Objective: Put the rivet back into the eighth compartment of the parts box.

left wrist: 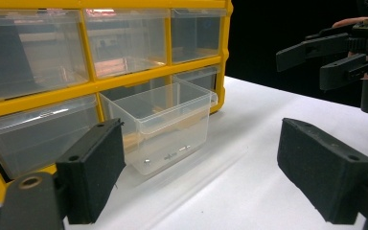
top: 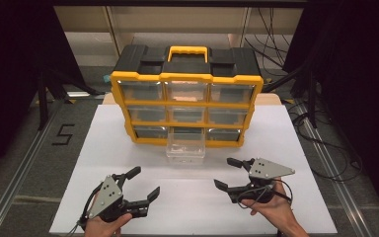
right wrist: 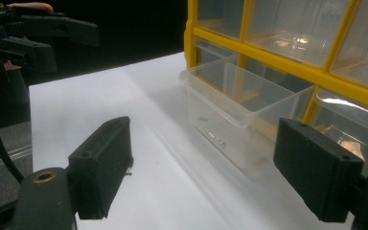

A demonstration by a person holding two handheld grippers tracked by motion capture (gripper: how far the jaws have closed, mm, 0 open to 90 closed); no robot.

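A yellow and black organiser [top: 186, 94] with clear drawers stands at the back of the white table [top: 128, 148]. Its bottom middle drawer [top: 186, 146] is pulled out toward me; in the left gripper view this drawer [left wrist: 165, 124] holds a few small screws [left wrist: 170, 156], and the drawer [right wrist: 235, 110] with its small metal bits [right wrist: 215, 139] lies ahead in the right gripper view. My left gripper [top: 144, 181] rests low at the front left, jaws wide apart and empty. My right gripper [top: 227, 173] is at the front right, also open with nothing between its jaws.
White tabletop lies between the grippers and the drawer. Dark cables [top: 325, 148] trail on the floor at the right, and a metal rail [top: 19, 168] runs along the left. Each gripper view has the other hand's gripper at an upper corner.
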